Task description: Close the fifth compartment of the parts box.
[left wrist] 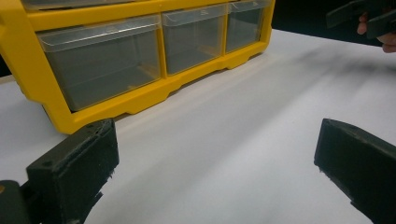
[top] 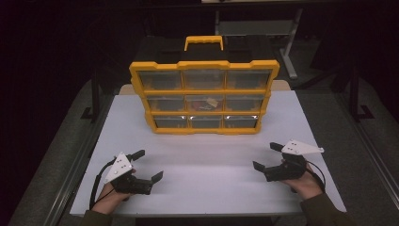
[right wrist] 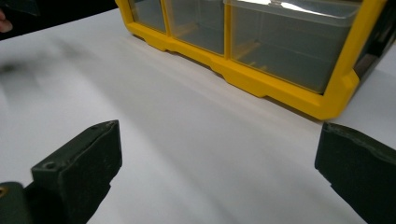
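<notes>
A yellow organizer case (top: 203, 94) with clear plastic drawers stands upright at the back of the white table (top: 202, 179), handle on top. Its middle drawer (top: 205, 102) holds small coloured items; the rest look empty. My left gripper (top: 147, 165) rests open near the front left, jaws spread wide with nothing between them. My right gripper (top: 266, 156) rests open near the front right, also holding nothing. In the left gripper view, the case's bottom row of drawers (left wrist: 140, 51) lies ahead and the left gripper (left wrist: 217, 158) gapes over bare table. In the right gripper view, the case (right wrist: 280, 46) is ahead of the right gripper (right wrist: 219, 163).
The table edges drop off to dark floor on both sides. A metal frame rail (top: 70, 169) runs along the left side, and another along the right (top: 371, 141). Bare white table surface lies between the grippers and the case.
</notes>
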Tool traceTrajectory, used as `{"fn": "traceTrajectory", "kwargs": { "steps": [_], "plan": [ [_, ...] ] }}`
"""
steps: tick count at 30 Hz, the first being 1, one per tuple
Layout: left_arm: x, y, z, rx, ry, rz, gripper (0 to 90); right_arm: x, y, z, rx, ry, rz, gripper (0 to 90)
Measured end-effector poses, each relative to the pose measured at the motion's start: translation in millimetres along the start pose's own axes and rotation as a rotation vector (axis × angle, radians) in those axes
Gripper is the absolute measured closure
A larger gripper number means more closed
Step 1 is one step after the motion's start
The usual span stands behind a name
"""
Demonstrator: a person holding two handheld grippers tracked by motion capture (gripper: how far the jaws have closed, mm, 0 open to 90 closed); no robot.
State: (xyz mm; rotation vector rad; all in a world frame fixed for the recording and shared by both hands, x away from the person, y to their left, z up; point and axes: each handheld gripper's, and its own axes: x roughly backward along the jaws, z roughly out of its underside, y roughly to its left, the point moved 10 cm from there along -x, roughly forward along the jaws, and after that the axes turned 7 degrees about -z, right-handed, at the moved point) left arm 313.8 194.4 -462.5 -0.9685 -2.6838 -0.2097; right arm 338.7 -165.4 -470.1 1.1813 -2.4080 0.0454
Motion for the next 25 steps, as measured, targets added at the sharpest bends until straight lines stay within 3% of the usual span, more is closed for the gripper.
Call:
{"fn": "traceTrajectory", "kwargs": {
  "steps": [9,15,25],
  "plan": [
    [-0.1,-0.6,1.4,0.004,0.003,0.004,0.0,9.4,-0.4,11.0,0.001,0.0,0.026,0.0],
    [-0.2,-1.0,1.7,0.003,0.004,0.007,0.0,11.4,4.4,14.9,0.048,0.011,0.005,0.0],
    [-1.5,0.0,4.1,0.008,0.026,0.0,0.0,9.7,4.6,18.2,0.06,0.035,0.002,0.0]
  ]
}}
